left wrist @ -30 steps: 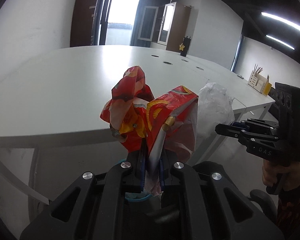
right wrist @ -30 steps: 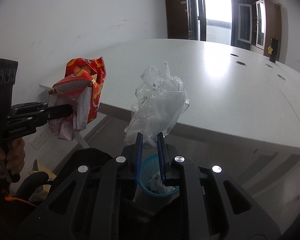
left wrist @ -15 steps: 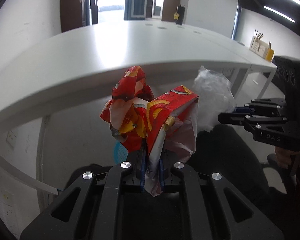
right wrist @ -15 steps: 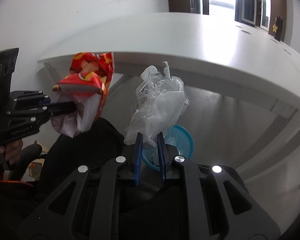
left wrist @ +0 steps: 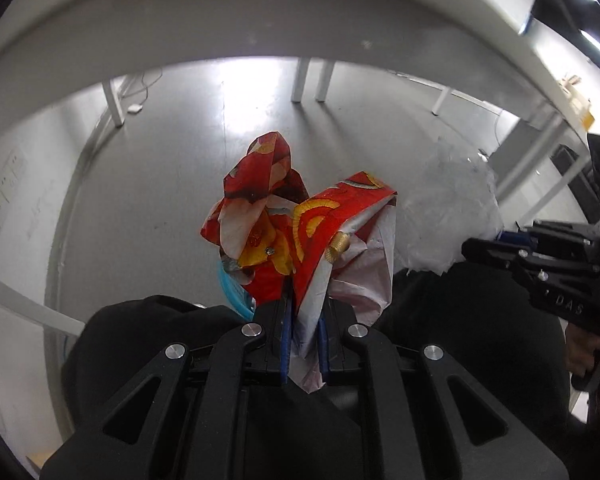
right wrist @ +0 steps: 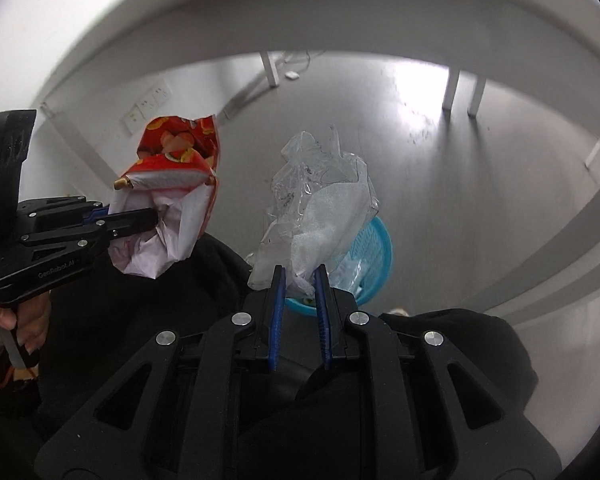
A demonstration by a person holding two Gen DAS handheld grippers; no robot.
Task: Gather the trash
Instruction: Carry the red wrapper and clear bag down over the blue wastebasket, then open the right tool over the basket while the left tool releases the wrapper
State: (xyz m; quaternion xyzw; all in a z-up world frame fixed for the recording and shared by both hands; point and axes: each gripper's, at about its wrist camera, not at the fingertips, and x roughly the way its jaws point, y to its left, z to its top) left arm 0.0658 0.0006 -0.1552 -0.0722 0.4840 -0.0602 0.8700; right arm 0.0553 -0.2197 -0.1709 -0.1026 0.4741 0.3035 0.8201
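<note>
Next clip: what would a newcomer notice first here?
The crumpled red snack wrapper pinched in the left gripper, dead centre of its view. Beside it, the right gripper grips a clear plastic bag, with a blue basket on the grey floor just behind, under the white table.

1. The white counter arches across the top of both wrist views, seen from below its rim.
2. White legs stand on the grey floor under it.
3. A blue basket sits on the floor, with pale crumpled litter inside.
4. A small white object with a cable lies on the floor beside one leg.
</note>
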